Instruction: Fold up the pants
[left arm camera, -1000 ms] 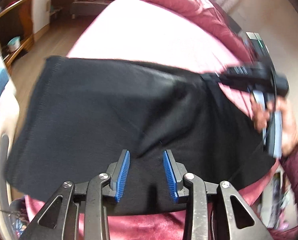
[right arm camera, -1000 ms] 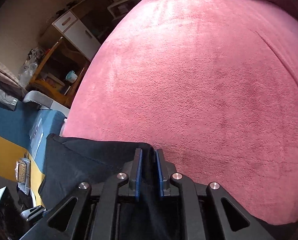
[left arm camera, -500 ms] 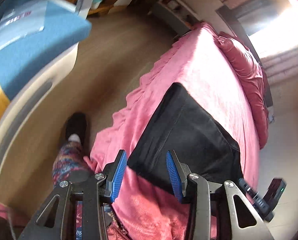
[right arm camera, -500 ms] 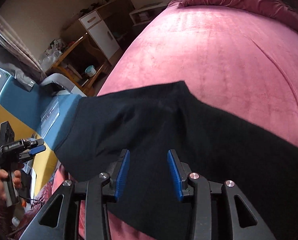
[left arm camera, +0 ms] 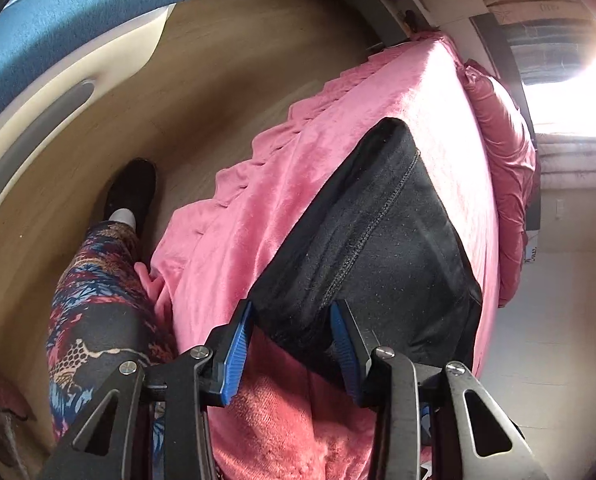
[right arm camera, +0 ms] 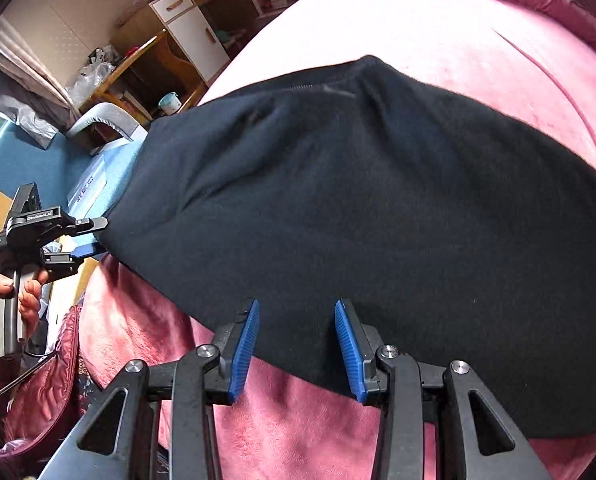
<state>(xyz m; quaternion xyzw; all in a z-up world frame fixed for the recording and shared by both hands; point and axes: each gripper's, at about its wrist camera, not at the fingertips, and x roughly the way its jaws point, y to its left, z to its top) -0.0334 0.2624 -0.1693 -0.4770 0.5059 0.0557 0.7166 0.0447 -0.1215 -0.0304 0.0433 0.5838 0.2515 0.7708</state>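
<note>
The black pants (left arm camera: 377,240) lie folded in a flat block on the pink bed (left arm camera: 282,200). My left gripper (left arm camera: 292,336) is open and empty, hovering just off the near corner of the pants. In the right wrist view the pants (right arm camera: 377,208) fill the middle, and my right gripper (right arm camera: 298,336) is open and empty above their near edge. The left gripper also shows in the right wrist view (right arm camera: 94,236), held in a hand at the left end of the pants, jaws open.
A dark pink pillow (left arm camera: 513,184) lies at the head of the bed. The person's patterned leg (left arm camera: 94,292) and black shoe (left arm camera: 130,192) stand on the wooden floor beside the bed. A blue cushioned seat (left arm camera: 58,28) is beyond. A wooden cabinet (right arm camera: 178,36) stands past the bed.
The right gripper has opened and let go of the pants, which now lie flat. The left gripper has drawn back off the pants to their left end.
</note>
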